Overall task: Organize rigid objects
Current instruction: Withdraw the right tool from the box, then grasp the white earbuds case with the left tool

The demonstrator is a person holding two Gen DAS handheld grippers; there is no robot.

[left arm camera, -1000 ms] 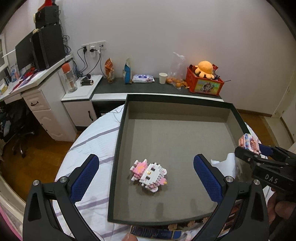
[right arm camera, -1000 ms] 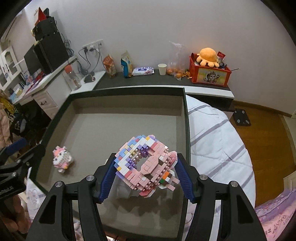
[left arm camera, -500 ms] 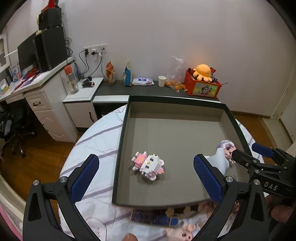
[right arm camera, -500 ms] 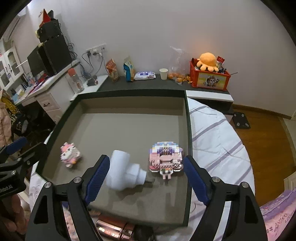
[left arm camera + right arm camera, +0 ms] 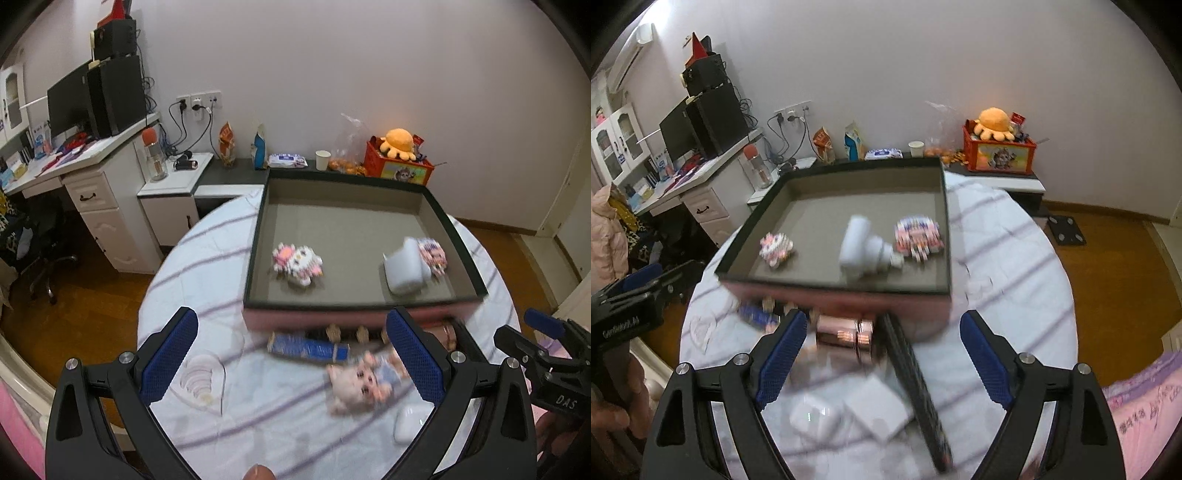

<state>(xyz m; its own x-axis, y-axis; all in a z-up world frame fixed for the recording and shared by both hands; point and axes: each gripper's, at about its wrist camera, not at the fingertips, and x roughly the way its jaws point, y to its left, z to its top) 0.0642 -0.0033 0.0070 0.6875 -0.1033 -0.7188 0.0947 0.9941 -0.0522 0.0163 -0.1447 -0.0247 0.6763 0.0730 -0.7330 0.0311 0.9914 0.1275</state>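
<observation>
From the left wrist, the left tool [image 5: 293, 356] hangs spread and empty over the table [image 5: 207, 258]; the block cat [image 5: 297, 260] lies in the box [image 5: 255, 254].

From the right wrist, the right tool [image 5: 882, 360], jaws just opened, holds nothing; the pink block figure [image 5: 918, 238] sits beside the white device [image 5: 864, 247].

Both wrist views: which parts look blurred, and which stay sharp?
Left wrist view: the pink doll and blue box on the cloth are smeared, the blue-padded fingers crisp. Right wrist view: the white cylindrical device and black remote are streaked.
</observation>
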